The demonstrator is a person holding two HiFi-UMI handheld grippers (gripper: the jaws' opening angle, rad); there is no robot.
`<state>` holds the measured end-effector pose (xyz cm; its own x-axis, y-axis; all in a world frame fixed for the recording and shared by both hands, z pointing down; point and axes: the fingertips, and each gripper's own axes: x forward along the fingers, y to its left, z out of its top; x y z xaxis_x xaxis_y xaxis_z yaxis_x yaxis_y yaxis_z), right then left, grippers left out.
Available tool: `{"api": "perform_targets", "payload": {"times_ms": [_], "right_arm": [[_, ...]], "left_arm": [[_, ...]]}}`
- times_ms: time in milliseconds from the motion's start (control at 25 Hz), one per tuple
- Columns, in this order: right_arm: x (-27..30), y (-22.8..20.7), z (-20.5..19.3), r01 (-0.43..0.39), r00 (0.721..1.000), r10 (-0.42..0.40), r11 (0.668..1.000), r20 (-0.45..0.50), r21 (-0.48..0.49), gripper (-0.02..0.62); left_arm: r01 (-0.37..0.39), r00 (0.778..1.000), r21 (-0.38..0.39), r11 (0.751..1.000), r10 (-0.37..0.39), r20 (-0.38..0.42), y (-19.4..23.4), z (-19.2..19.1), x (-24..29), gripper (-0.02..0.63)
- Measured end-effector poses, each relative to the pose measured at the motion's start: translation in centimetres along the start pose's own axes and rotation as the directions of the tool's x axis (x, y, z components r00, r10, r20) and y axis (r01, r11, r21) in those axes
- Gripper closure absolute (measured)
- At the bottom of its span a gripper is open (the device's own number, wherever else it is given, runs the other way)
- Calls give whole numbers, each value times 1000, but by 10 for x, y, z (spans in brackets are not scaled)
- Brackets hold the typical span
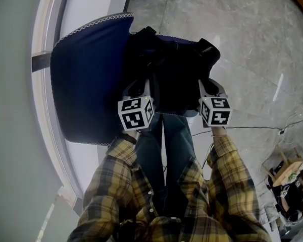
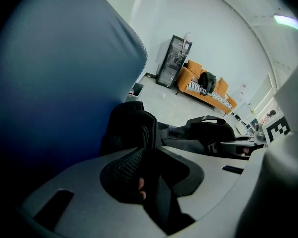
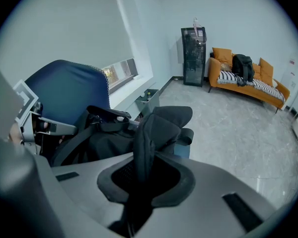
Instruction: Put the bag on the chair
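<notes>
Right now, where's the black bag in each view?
Head view: bag upper centre, right of the blue chair back.
Left gripper view: bag centre, a fold running down between the jaws; chair back left.
Right gripper view: bag left of centre, a strap up between the jaws; chair back upper left.
Shared landmark: the blue chair back.

A yellow-and-black plaid shirt [image 1: 192,200] with long sleeves fills the bottom of the head view, above it blue jeans [image 1: 169,145] at centre. Each gripper bears a white cube with black square markers (left cube [image 1: 135,113], right cube [image 1: 215,111]). The left gripper [image 2: 149,170] and right gripper [image 3: 146,177] have smooth pale grey shells with black mesh-textured pads.
</notes>
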<state>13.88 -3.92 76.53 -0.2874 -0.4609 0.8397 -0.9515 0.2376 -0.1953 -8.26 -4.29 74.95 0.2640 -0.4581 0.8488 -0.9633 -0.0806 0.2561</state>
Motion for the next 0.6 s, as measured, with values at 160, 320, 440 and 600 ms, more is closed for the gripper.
{"api": "perform_targets", "payload": {"times_ms": [160,320,440,600], "right_arm": [[-2,1,2,-21,1000,21,999,-11,24,541],[-6,2,4,-63,998,65,996,-23,66,518],[-10,3,7,-85,996,87,993,-18,86,472],[-19,3,11,-89,996,90,993,1,81,432]], "left_arm": [[-2,1000,-12,1000,2,-8,0,2,-2,525],[-2,1000,-17,1000,2,-13,-1,3,-6,518],[17,1000,-49,999,-18,-18,1,5,-9,493],[55,998,-65,996,-56,-17,-1,9,-20,433]]}}
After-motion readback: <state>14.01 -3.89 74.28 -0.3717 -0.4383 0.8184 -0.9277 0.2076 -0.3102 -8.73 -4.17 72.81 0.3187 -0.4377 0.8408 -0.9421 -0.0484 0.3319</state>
